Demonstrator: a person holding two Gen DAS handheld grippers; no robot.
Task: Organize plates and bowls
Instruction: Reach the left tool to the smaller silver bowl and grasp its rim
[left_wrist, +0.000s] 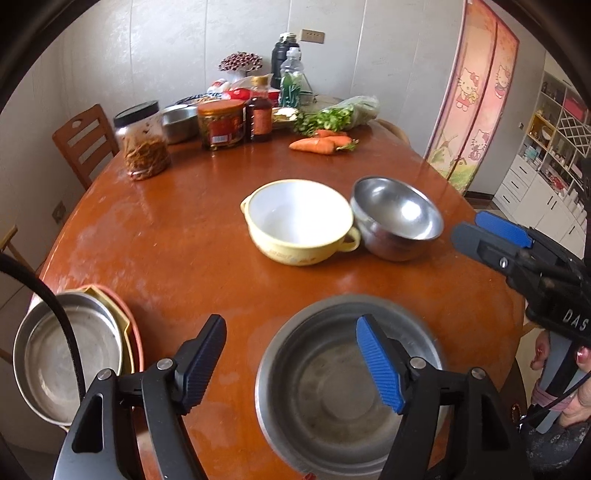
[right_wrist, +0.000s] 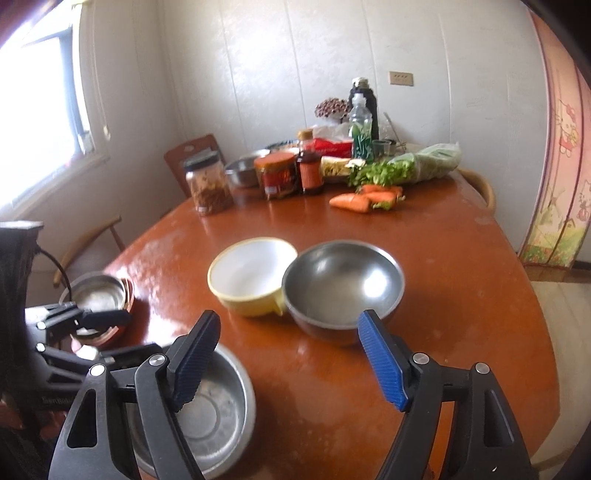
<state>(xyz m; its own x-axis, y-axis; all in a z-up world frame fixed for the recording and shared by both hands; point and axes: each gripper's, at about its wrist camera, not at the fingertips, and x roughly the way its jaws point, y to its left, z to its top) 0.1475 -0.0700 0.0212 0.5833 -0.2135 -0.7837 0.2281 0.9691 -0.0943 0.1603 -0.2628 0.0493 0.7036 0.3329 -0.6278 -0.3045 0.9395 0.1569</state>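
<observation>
A yellow bowl with a white inside (left_wrist: 299, 221) (right_wrist: 253, 275) sits mid-table, touching a steel bowl (left_wrist: 397, 218) (right_wrist: 341, 286) on its right. A shallow steel dish (left_wrist: 332, 391) (right_wrist: 218, 410) lies near the front edge. A stack of plates with a steel one on top (left_wrist: 70, 350) (right_wrist: 99, 295) sits at the left edge. My left gripper (left_wrist: 291, 362) is open and empty above the steel dish's left rim. My right gripper (right_wrist: 288, 354) is open and empty, short of the steel bowl; it also shows in the left wrist view (left_wrist: 491, 236).
The far side of the round wooden table (left_wrist: 177, 229) holds jars (left_wrist: 142, 140), a sauce bottle (left_wrist: 258, 110), a steel basin (left_wrist: 181, 122), carrots (left_wrist: 321, 142), bagged greens (left_wrist: 340, 114) and bottles (left_wrist: 291, 77). Chairs (left_wrist: 85, 144) stand at the left. A folding screen (left_wrist: 476, 92) stands right.
</observation>
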